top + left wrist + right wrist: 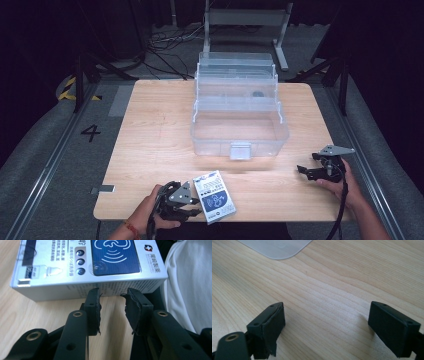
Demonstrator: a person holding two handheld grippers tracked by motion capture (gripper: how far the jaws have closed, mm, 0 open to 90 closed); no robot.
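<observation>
Looking down from the high view, a silver and blue box [214, 195] lies flat near the front edge of the wooden table [150, 145], and the left gripper [192, 206] sits just beside its left long side, held in the person's left hand [147, 212]. Behind it, near the middle of the table, stands a clear plastic case [239, 117] with its lid thrown back and its trays stepped up, the bottom tub bare. The right gripper [306, 171] rests near the right front corner, well apart from the box. In the left gripper view, the two black pads [93, 310] stand partly closed with bare wood between them, their tips right at the box's [82, 267] printed side wall; nothing is pinched, and whether they touch the wall cannot be told. In the right gripper view, the jaws stand wide over bare wood with nothing between them, and a rounded corner of the clear case [277, 248] shows ahead. By my reading, the step in hand is the approach to pick up the box, probably to put it into the case. Next, the left jaws need to straddle a part of the box narrow enough for them, then close firmly before any lift; a loose bite on that smooth side could let it slip.
</observation>
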